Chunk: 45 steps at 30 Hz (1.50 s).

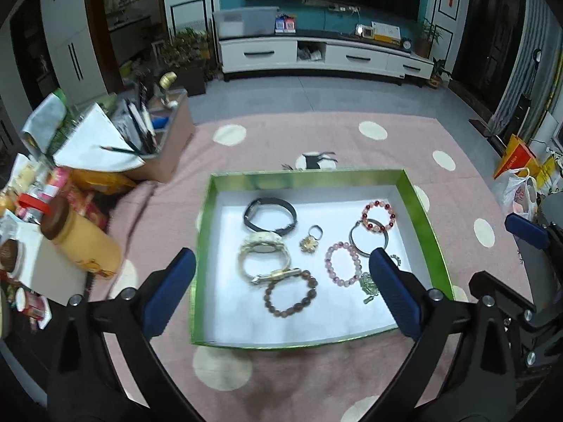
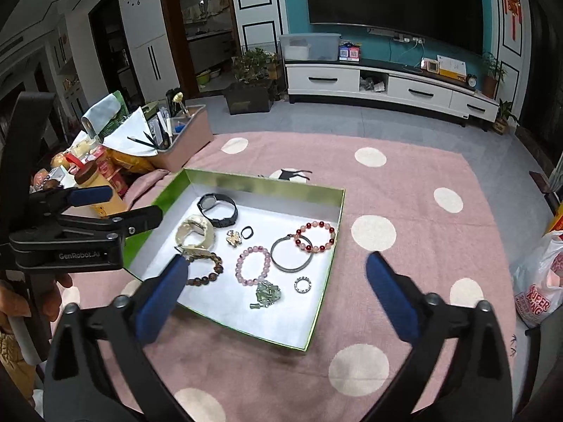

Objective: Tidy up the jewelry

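Observation:
A green-walled box [image 1: 420, 204] [image 2: 325, 281] with a white floor sits on the pink dotted cloth. In it lie a black watch [image 1: 270, 216] [image 2: 218, 209], a cream watch [image 1: 262, 253] [image 2: 197, 234], a brown bead bracelet [image 1: 292, 293] [image 2: 207, 274], a pink bead bracelet [image 1: 343, 263] [image 2: 252, 264], a red-and-pink bead bracelet [image 1: 378, 216] [image 2: 315, 236], a metal bangle [image 1: 355, 242] [image 2: 290, 253], a gold brooch [image 1: 309, 243] [image 2: 233, 237], a green pendant [image 1: 367, 286] [image 2: 267, 294] and a small ring [image 2: 302, 285]. My left gripper [image 1: 281, 258] is open above the box's near side. My right gripper [image 2: 274, 263] is open and empty above the box.
A pink bin [image 1: 165, 140] with pens and papers, a yellow bottle [image 1: 82, 239] with a brown cap and snack packets [image 1: 84, 204] crowd the left. A plastic bag [image 2: 540, 281] lies at the right. A white TV cabinet [image 1: 323, 56] stands beyond the table.

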Each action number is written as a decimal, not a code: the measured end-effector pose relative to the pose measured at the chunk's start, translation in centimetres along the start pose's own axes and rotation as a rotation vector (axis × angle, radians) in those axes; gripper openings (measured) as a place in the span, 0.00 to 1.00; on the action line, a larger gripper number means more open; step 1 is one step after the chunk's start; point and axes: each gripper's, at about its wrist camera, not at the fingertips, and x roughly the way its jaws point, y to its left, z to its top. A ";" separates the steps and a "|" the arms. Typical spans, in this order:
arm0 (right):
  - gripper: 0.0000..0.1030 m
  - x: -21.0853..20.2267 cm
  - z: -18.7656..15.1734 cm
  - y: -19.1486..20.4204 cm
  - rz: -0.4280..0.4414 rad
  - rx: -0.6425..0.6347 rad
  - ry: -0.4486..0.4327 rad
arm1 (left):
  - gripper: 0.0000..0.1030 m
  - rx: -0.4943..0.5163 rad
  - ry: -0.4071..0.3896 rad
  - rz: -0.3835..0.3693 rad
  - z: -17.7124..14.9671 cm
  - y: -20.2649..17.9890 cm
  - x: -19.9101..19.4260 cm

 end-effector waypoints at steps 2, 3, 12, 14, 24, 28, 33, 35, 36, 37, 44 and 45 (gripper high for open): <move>0.99 -0.4 0.4 0.2 -0.007 0.000 0.001 | 0.98 0.001 -0.013 0.016 0.2 0.2 -0.9; 0.99 -0.7 0.6 0.4 -0.019 0.000 -0.002 | 0.98 0.002 -0.020 0.025 0.3 0.3 -1.4; 0.99 -1.9 2.1 1.6 -0.055 -0.034 -0.007 | 0.98 -0.001 -0.035 0.085 1.6 1.0 -4.2; 0.99 -1.9 2.3 1.8 -0.062 -0.039 -0.008 | 0.98 -0.010 -0.025 0.081 1.8 1.2 -4.3; 0.99 -1.1 2.6 1.9 -0.069 -0.040 0.002 | 0.98 -0.028 0.005 0.077 1.7 1.5 -3.4; 0.99 -0.6 2.5 1.8 -0.076 -0.039 0.010 | 0.98 -0.028 0.009 0.081 1.7 1.6 -3.1; 0.99 -0.1 2.4 1.8 -0.082 -0.038 0.019 | 0.98 -0.029 0.017 0.086 1.8 1.8 -2.6; 0.99 0.0 2.4 1.8 -0.084 -0.037 0.022 | 0.98 -0.030 0.019 0.084 1.8 1.8 -2.4; 0.99 0.1 2.4 1.8 -0.083 -0.036 0.023 | 0.98 -0.030 0.018 0.086 1.8 1.8 -2.4; 0.99 0.2 2.4 1.8 -0.084 -0.035 0.025 | 0.98 -0.029 0.019 0.086 1.8 1.8 -2.4; 0.99 0.3 2.4 1.7 -0.084 -0.030 0.028 | 0.98 -0.031 0.028 0.092 1.7 1.9 -2.0; 0.99 0.3 2.4 1.7 -0.085 -0.030 0.028 | 0.98 -0.030 0.028 0.094 1.7 1.9 -1.9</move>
